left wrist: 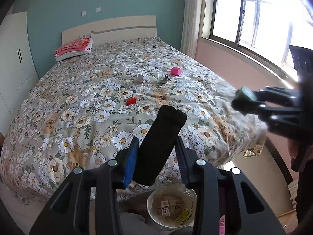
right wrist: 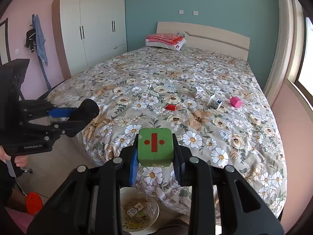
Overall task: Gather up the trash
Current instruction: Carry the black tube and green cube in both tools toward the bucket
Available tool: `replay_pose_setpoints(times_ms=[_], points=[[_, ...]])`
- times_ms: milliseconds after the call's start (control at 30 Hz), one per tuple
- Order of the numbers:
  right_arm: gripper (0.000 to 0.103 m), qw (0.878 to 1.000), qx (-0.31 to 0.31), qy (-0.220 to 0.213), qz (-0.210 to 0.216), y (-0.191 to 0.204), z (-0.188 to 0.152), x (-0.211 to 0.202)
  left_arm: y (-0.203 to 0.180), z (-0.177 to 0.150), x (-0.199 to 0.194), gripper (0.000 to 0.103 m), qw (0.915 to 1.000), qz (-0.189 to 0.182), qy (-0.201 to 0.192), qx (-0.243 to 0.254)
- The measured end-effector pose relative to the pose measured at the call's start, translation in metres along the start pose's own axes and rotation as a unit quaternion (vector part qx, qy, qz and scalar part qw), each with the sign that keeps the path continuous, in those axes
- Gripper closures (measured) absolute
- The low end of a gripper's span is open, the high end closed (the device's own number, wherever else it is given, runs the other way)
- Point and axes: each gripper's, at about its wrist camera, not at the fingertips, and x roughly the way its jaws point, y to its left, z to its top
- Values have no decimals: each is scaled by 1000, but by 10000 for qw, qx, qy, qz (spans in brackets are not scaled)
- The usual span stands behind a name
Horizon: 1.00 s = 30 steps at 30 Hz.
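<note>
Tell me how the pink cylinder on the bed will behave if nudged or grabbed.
The pink cylinder lies on its side, so it will probably roll when nudged, though the soft quilt may slow it. It looks like rigid, smooth plastic, likely light, and could slip from a loose pinch.

Matt black plastic on both gripper frames, left gripper (left wrist: 156, 154) and right gripper (right wrist: 155, 156), with bright metal pivot pins. Black cylinder (left wrist: 162, 143): matt, finely textured (fabric-like). Green block (right wrist: 155, 146): dull painted surface, worn at corners. Bedspread (left wrist: 82, 90): printed cloth, soft, lightly creased. Wardrobe (right wrist: 93, 25): smooth white panels. Bin liner (left wrist: 187, 191): thin glossy plastic film.
</note>
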Motion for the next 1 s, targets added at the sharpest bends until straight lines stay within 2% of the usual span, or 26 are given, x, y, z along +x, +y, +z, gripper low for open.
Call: replay_pose_setpoints(times_ms=[233, 567, 1000], points=[[72, 9996, -27, 219, 166, 21, -42, 9, -6, -50, 6, 63, 9994, -206, 286, 52], [72, 9959, 80, 843, 333, 36, -108, 57, -10, -117, 56, 63, 9939, -439, 1016, -20], [72, 9747, 596, 2093, 510, 39, -222, 158, -18, -199, 151, 63, 9729, -663, 2208, -154]])
